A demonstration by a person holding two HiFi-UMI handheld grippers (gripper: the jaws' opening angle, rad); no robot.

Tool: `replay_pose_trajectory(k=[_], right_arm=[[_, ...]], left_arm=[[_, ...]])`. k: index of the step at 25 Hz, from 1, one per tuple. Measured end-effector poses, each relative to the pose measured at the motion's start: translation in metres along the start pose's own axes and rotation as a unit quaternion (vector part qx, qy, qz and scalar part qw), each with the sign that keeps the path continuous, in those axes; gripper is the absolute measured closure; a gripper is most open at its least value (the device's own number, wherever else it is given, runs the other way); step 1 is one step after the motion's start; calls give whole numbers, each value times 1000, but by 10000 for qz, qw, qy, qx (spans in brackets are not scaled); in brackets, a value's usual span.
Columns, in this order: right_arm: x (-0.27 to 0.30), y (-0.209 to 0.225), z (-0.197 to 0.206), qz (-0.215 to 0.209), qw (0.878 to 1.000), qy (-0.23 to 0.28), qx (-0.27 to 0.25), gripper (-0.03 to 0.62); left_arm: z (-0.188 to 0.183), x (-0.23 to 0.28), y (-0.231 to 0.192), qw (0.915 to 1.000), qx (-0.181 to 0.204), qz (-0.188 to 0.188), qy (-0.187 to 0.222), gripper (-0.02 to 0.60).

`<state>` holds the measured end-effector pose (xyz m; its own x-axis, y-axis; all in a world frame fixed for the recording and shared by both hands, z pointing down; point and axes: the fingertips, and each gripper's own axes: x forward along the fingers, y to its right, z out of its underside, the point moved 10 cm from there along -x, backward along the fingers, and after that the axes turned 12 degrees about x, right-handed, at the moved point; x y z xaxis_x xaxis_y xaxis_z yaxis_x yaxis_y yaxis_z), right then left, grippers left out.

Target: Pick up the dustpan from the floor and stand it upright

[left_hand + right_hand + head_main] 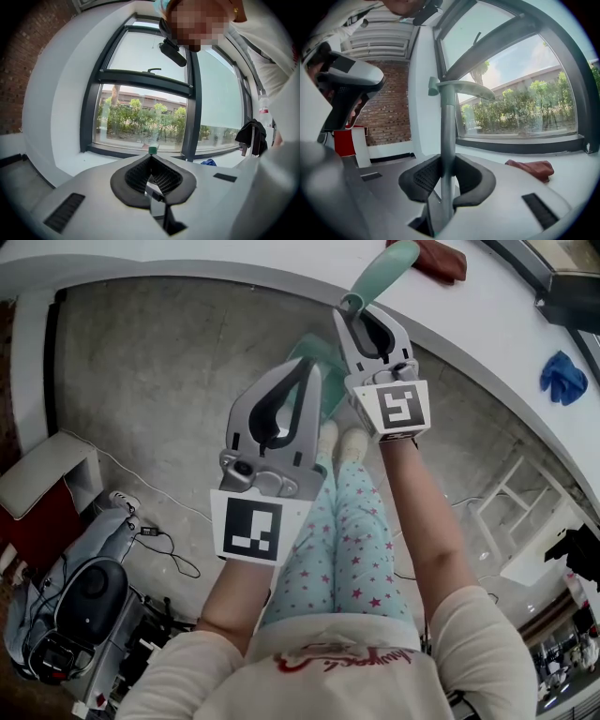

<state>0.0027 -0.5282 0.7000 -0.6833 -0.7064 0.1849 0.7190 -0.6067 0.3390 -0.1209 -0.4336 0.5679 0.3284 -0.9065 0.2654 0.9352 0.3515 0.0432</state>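
right gripper [448, 164] clamped on dustpan handle [448, 122], handle upright before window [525, 93], left gripper [150, 158] closed, empty, alongside

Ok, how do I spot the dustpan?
Find the long white window ledge across the top of the head view. In front of it, the right gripper is shut on a long handle: that is the dustpan. It is the only mint-green thing, unlike the reddish-brown cloth nearby.

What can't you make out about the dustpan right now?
- Head view: the dustpan's pan mostly hidden behind the left claw; touching the floor unclear.
- Right gripper view: the handle below the right claw hidden by the claw's body.
- Left gripper view: dustpan out of frame.
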Motion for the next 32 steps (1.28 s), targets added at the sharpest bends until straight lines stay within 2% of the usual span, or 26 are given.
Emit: replay_pose_trajectory(k=[3, 6, 12, 15, 17, 21, 25, 28, 30, 32], right_arm=[[4, 0, -4, -151, 9998, 46, -76, 499], [6, -1, -5, -383, 9983, 233, -373, 499], [10, 9, -10, -427, 9979, 231, -423, 499], [10, 6, -10, -672, 9942, 328, -771, 497], [9, 3, -8, -715, 9912, 206, -1092, 497], [7, 4, -3, -480, 9919, 38, -1172, 490], [-5, 5, 0, -266, 9975, 219, -616, 401], [-31, 0, 0, 26, 9985, 242, -481, 398], [-52, -7, -12, 210, 9986, 305, -389, 398], [-72, -17, -43, 368, 9976, 547, -207, 399]], left_arm=[[0, -2, -1, 10000, 25, -25, -8, 561], [3, -1, -2, 10000, -26, -63, -19, 561], [2, 0, 2, 10000, -48, 24, -50, 561], [0, 1, 1, 10000, -22, 45, -26, 561], [-1, 3, 0, 10000, -17, 46, 1, 561], [0, 3, 0, 10000, -7, 57, 8, 561], [2, -2, -3, 9999, 49, 100, -11, 561], [0, -7, -5, 9999, 71, 113, 38, 561], [-7, -9, -7, 9998, 101, 154, 112, 561], [-20, -10, -8, 9994, 144, 250, 197, 561]])
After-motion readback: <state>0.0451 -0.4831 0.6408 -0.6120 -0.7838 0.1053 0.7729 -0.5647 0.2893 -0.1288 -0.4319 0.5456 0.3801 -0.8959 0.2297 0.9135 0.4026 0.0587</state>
